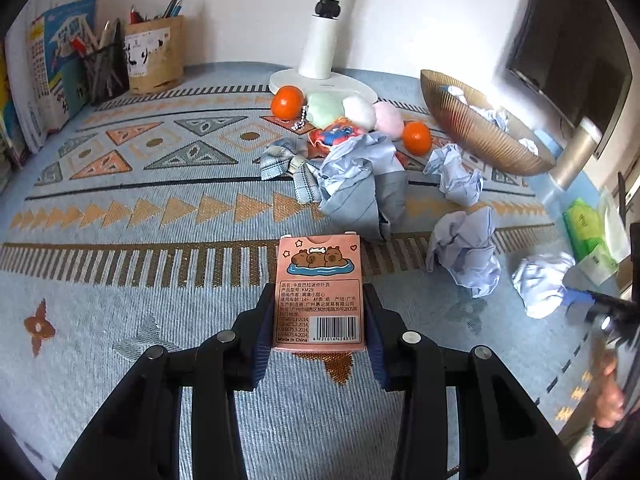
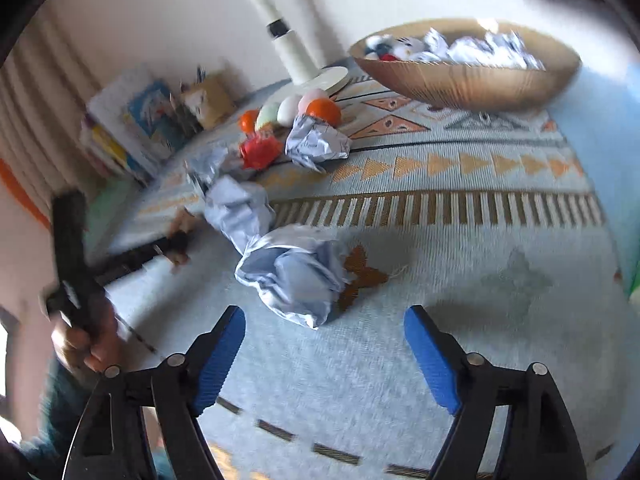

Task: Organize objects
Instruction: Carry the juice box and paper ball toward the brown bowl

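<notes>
Left claw (image 1: 320, 320) clamps card box (image 1: 319, 292) (base hidden) | right claw (image 2: 324, 344) wide open, empty | view blurred

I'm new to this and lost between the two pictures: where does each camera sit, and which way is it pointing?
Left wrist view: sits on the left tongs, looking along them at the pink cardboard card box they clamp; the other hand shows at right.
Right wrist view: sits on the open right tongs, facing a crumpled pale-blue paper ball; the left hand shows.
Both show the ribbed golden bowl and white lamp base.
</notes>
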The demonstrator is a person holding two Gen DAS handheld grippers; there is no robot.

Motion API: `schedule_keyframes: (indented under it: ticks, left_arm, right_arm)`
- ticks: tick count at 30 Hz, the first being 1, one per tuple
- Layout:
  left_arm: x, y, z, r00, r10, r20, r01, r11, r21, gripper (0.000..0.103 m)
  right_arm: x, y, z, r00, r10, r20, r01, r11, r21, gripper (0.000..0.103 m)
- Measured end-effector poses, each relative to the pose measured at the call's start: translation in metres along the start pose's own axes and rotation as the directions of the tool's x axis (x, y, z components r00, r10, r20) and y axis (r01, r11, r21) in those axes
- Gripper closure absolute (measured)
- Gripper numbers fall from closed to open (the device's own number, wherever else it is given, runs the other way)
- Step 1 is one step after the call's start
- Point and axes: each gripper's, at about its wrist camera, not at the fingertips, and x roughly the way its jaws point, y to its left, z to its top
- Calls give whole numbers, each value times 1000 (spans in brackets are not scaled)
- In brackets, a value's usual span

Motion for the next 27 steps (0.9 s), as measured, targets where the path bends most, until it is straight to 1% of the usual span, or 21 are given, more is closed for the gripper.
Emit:
schedule_keyframes:
  ticks: [1,2,4,6,8,9,10,12,15,16,17,18,20,22,23,25,27]
  left_arm:
    - [1,-1,0,1000,-2,0,2,1000,10,66]
    - [1,-1,0,1000,-13,-2,13,1000,13,66]
    - [1,1,1,999,-33,-4,33,999,5,66]
    - [1,4,1,999,-44,-3,44,999,-7,66]
    - [1,4,1,999,-45,-3,45,999,-10,66]
    - [1,2,1,999,-39,-3,39,999,-4,66]
    - [1,1,1,1000,-30,-3,30,1000,6,66]
    - [2,-2,0,1000,-18,-5,18,1000,22,66]
    - [2,0,1,1000,-25,-4,25,1000,14,66]
    - [2,1,1,1000,-31,-4,31,999,9,66]
    - [2,2,1,999,-33,-4,33,999,5,66]
    - [2,2,1,999,-33,-4,33,999,4,66]
    - [1,0,1,1000,-21,-6,21,1000,8,66]
    - [0,-3,3,1000,2,-7,-2,1000,13,66]
    - [-2,-5,4,1000,1,-1,-1,1000,4,66]
    - [-16,-15,14,998,-59,38,60,998,-10,66]
    - [-32,-32,35,993,-83,84,82,997,15,66]
  right_arm:
    - [0,-2,1,1000,20,3,-20,999,35,18]
    - [1,-2,3,999,31,15,-32,997,69,14]
    - [4,2,7,999,29,32,-32,992,121,7]
    - [7,10,9,999,19,33,-23,991,135,6]
    - [12,20,8,999,38,33,-41,991,124,6]
    - [15,27,7,999,32,26,-35,993,109,6]
    - [19,35,6,1000,10,16,-11,996,84,6]
    - [25,53,5,997,-77,19,77,997,11,6]
    - [35,64,6,991,-134,16,134,990,-42,8]
    - [40,66,7,989,-149,13,149,988,-48,10]
    - [42,68,8,985,-170,29,171,983,-60,27]
    - [43,70,8,984,-174,34,176,982,-74,45]
    - [44,70,9,984,-175,42,178,980,-92,51]
    - [39,64,7,988,-144,54,148,986,-83,52]
    - [36,61,6,989,-134,58,138,987,-77,52]
    - [22,50,9,991,-115,73,120,991,-63,52]
    - [-2,39,17,984,-120,128,128,990,-54,52]
